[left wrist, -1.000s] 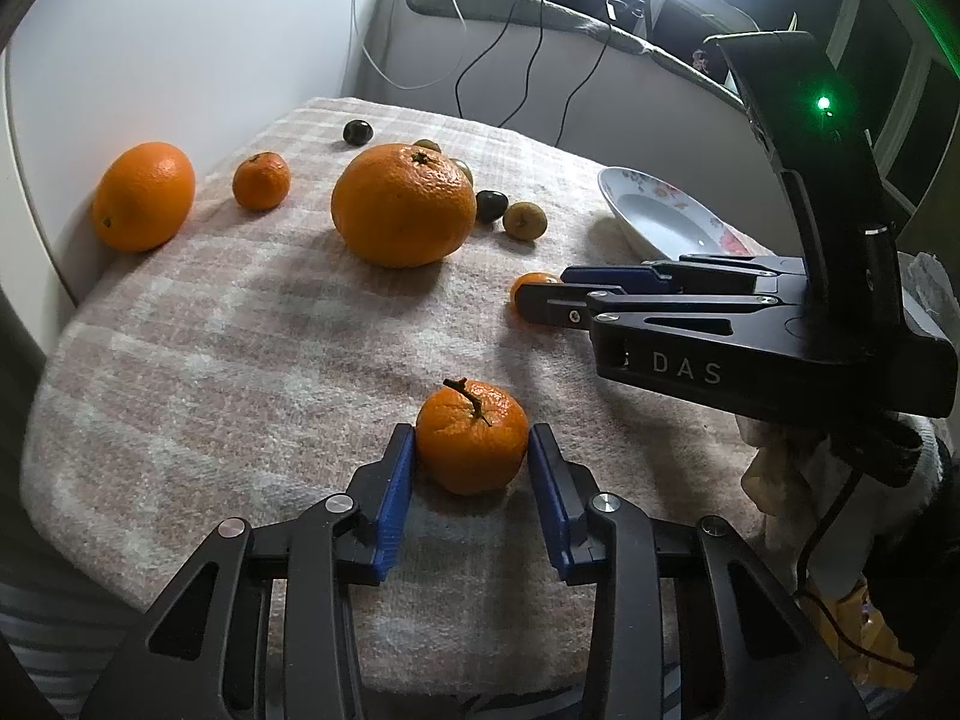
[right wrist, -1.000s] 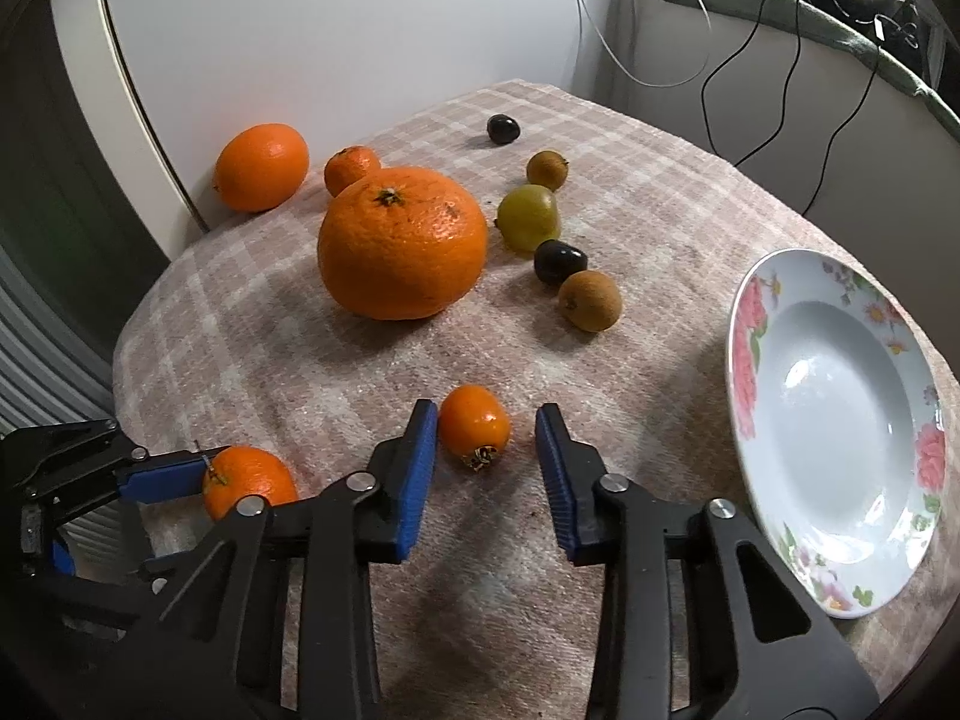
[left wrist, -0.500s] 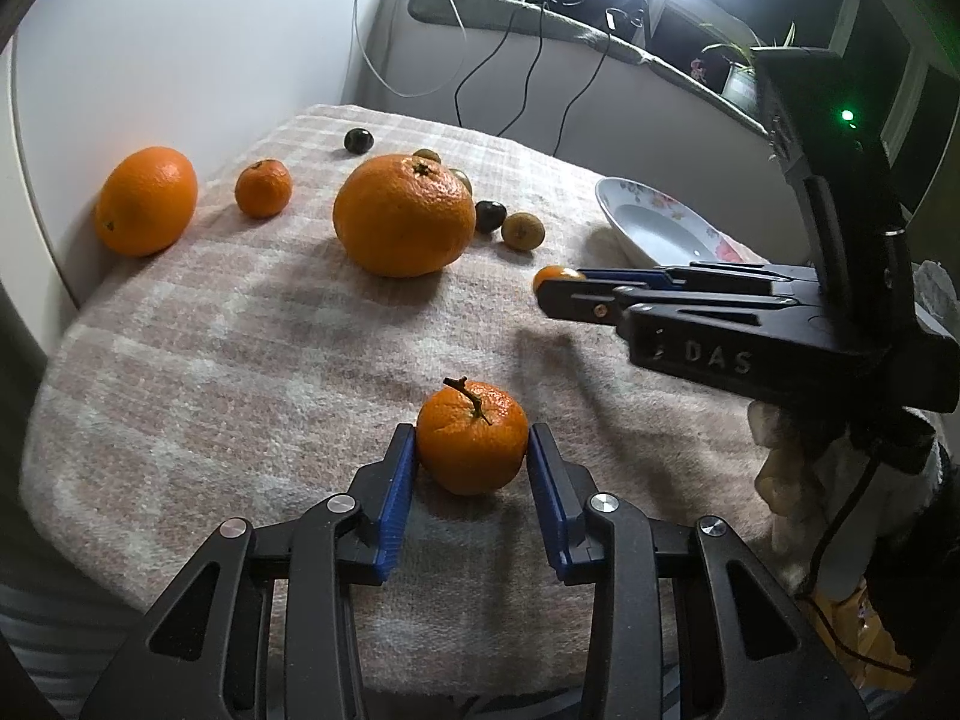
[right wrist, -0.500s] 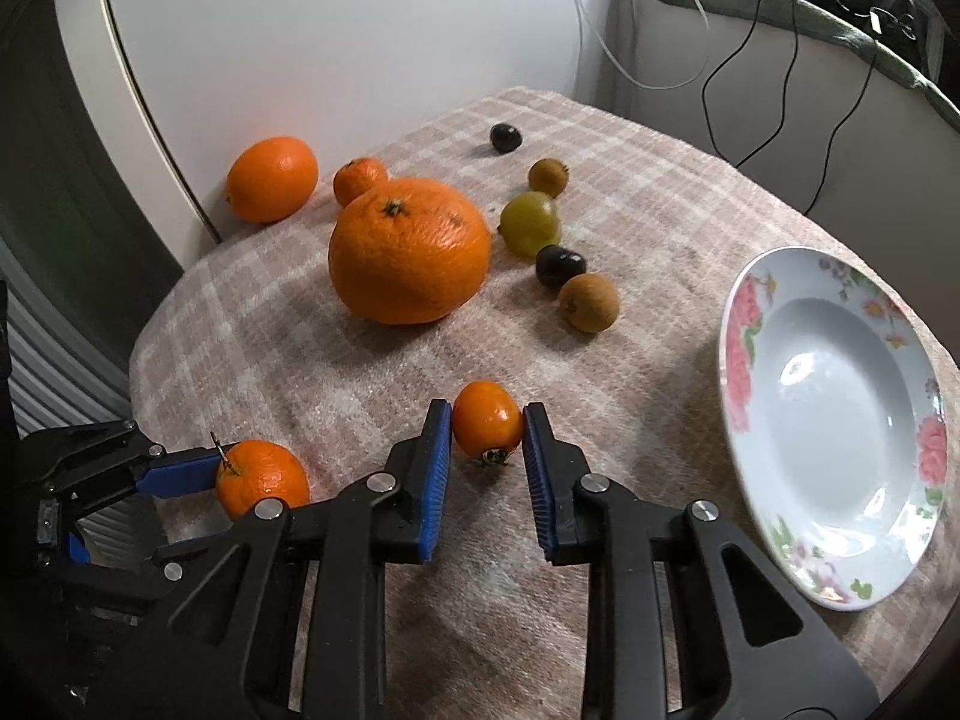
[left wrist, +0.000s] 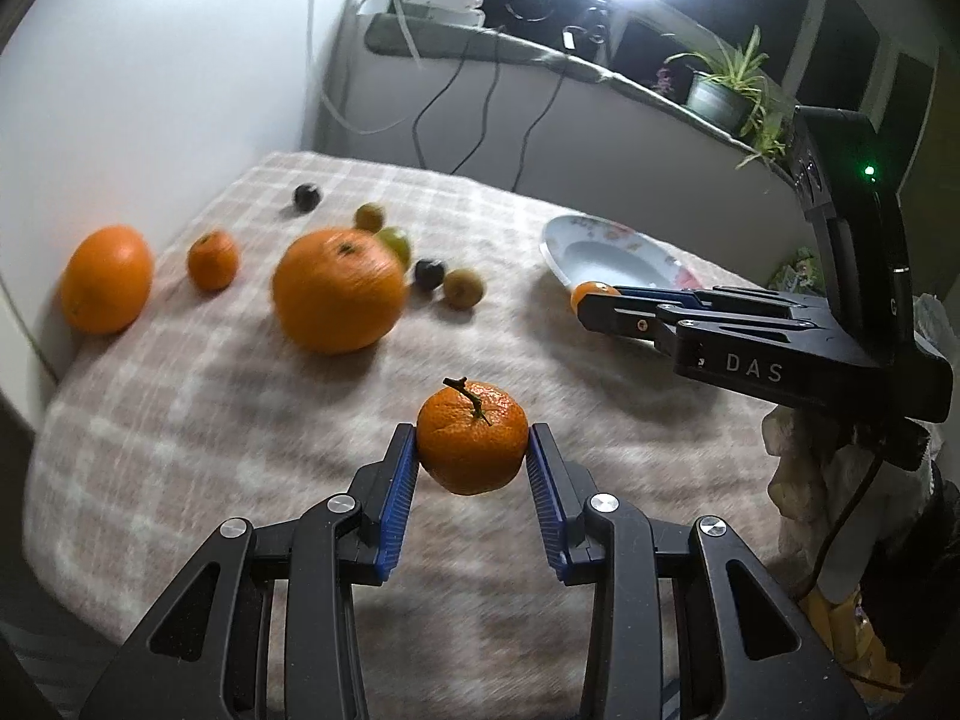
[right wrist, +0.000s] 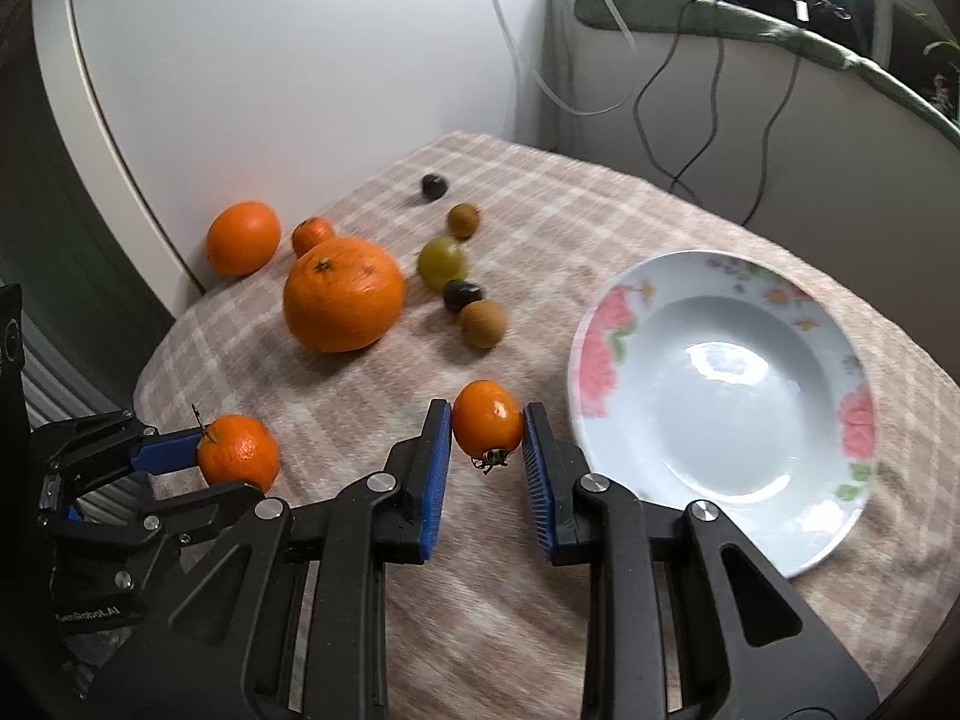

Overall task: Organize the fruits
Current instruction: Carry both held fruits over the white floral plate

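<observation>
Left gripper (left wrist: 473, 447) is clamped on a stemmed mandarin (left wrist: 473, 437), pads on its two sides, stem up; fruit looks clear of the cloth, so likely mid-carry. Right gripper (right wrist: 487, 435) is clamped on a small orange tomato (right wrist: 487, 425), calyx hanging down, held just beside the near rim of the floral plate (right wrist: 606, 354). Side grips on both make sense: round fruit, pads across the widest part so it can't roll out.

Plate holds nothing and sits on the right side of the checked cloth (right wrist: 540, 228) covering the worktop; presumably the drop target, tomato first since it's closest.

Further back, unsorted: big orange (right wrist: 343, 297) mid-cloth, with a brown round fruit (right wrist: 483, 324), a dark one (right wrist: 462, 295) and a green one (right wrist: 442, 258) clustered to its right. Behind those, a small mandarin (right wrist: 312, 234), a medium orange (right wrist: 243, 237) near the wall, another brown fruit (right wrist: 464, 219) and a dark berry (right wrist: 434, 185) at the far end.

Risk: squeezing the tomato too hard.
</observation>
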`<move>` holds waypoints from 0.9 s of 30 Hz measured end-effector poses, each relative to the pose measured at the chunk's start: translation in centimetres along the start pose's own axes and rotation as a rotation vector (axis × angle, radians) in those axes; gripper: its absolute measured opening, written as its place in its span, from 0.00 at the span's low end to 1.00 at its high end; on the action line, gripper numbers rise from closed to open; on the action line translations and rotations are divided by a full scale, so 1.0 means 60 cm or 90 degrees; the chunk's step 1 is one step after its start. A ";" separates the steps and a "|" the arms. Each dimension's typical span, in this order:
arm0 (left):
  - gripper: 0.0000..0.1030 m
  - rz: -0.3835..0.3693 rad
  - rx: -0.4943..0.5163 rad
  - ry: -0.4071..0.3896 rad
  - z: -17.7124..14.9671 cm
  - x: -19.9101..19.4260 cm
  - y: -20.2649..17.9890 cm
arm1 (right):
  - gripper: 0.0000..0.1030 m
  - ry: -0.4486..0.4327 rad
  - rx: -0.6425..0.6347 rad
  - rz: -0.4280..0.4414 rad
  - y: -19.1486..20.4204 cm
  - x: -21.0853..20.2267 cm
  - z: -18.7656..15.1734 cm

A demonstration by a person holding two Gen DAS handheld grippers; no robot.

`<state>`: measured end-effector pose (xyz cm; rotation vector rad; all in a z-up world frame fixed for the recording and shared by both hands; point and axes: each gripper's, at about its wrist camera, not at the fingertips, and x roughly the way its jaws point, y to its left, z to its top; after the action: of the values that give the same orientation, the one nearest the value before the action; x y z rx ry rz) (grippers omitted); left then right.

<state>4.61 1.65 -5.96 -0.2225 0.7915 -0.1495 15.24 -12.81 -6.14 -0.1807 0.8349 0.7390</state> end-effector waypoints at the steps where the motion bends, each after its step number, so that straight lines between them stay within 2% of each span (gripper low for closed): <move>1: 0.34 -0.004 0.005 -0.001 0.005 0.003 -0.006 | 0.24 -0.004 0.003 -0.004 -0.008 -0.006 -0.001; 8: 0.34 -0.039 0.043 -0.012 0.040 0.032 -0.062 | 0.24 -0.014 0.029 -0.048 -0.079 -0.040 -0.008; 15: 0.34 -0.067 0.067 -0.002 0.072 0.086 -0.110 | 0.24 -0.010 0.052 -0.086 -0.148 -0.056 -0.014; 27: 0.34 -0.094 0.082 0.021 0.105 0.156 -0.155 | 0.24 0.008 0.053 -0.103 -0.200 -0.047 -0.017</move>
<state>15.17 -8.47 -5.73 -0.1567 0.7953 -0.3427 21.27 -23.60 -6.34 -0.1763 0.8505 0.5503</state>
